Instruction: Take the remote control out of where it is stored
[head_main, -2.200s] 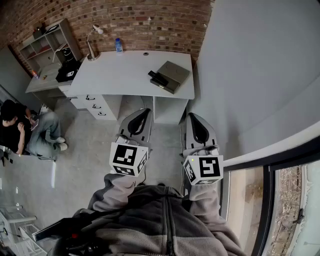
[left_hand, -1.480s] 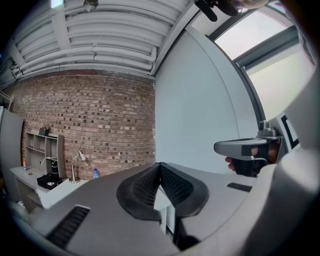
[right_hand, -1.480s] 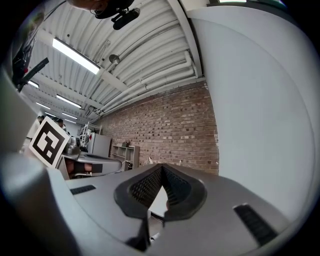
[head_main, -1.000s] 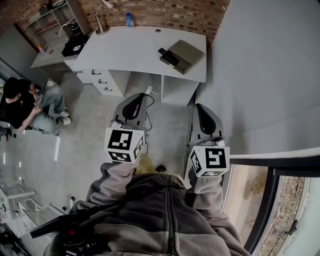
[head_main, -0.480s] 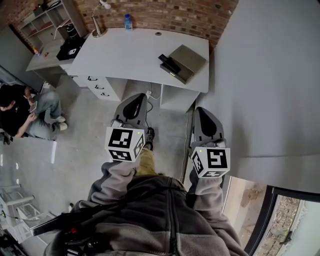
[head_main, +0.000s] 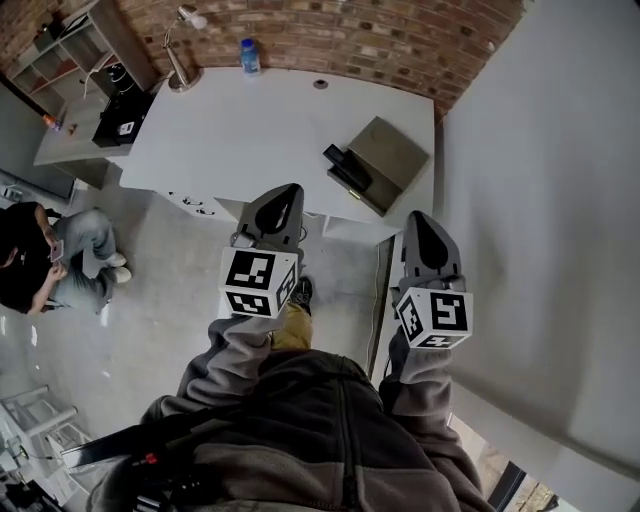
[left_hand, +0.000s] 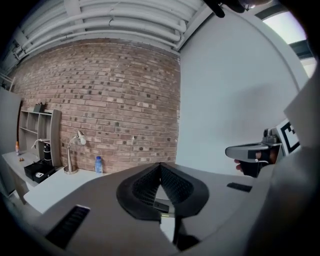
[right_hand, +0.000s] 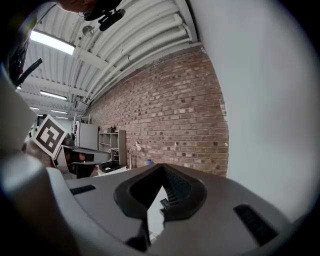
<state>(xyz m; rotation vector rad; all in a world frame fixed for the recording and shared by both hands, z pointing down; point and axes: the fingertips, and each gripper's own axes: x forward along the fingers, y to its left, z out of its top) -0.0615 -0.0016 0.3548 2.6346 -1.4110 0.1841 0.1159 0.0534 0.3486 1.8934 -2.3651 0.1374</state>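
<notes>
The left gripper (head_main: 291, 190) and the right gripper (head_main: 414, 216) are held side by side, each with its jaws pressed together on nothing. The remote control (head_main: 345, 168) lies ahead of both, just right of the left gripper's tip and left of the right one's, against the edge of a flat grey box (head_main: 392, 158) on the white desk (head_main: 250, 130).

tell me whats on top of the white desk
On the white desk: a lamp, a water bottle and a flat olive box with a black bar-shaped object against its edge. The box looks shut, so its contents are hidden.
</notes>
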